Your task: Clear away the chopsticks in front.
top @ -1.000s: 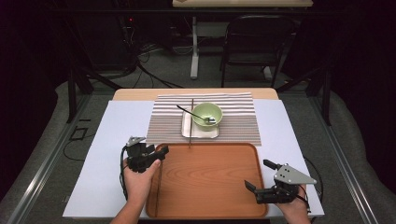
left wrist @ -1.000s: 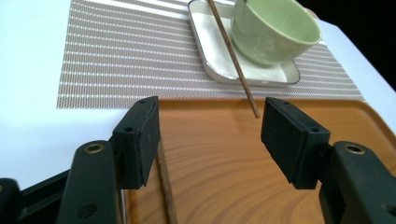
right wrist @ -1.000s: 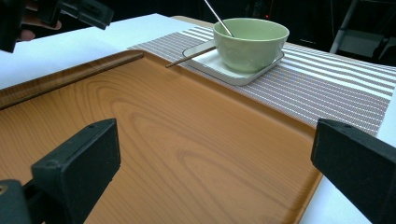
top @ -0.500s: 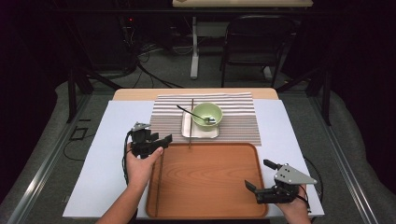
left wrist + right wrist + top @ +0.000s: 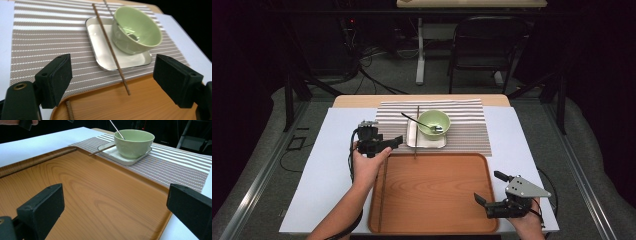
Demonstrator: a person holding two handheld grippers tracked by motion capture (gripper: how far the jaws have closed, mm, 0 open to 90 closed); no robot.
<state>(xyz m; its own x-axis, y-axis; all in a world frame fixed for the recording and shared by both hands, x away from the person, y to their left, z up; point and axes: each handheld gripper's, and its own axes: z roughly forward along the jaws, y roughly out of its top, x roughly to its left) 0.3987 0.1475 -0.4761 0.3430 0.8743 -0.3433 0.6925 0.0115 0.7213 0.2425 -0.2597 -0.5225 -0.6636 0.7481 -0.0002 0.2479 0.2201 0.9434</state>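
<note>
A green bowl (image 5: 434,122) (image 5: 136,30) (image 5: 133,141) with a metal spoon (image 5: 417,121) in it stands on a white square plate (image 5: 412,136) (image 5: 100,42). One brown chopstick (image 5: 416,132) (image 5: 110,47) lies across the plate's left side, its near tip over the wooden tray (image 5: 432,195) (image 5: 100,195). A second chopstick (image 5: 382,200) (image 5: 69,110) lies along the tray's left rim. My left gripper (image 5: 389,144) (image 5: 112,82) hovers open at the tray's far left corner, facing the plate. Over the tray's near right corner, my right gripper (image 5: 488,187) (image 5: 112,207) is open and empty.
The plate rests on a striped placemat (image 5: 467,130) behind the tray, both on a white table cover (image 5: 327,165). Beyond the table are a chair (image 5: 487,45) and floor cables.
My left gripper has moved forward along the tray's left side, from beside the rim chopstick to the tray's far corner. The right gripper has stayed still.
</note>
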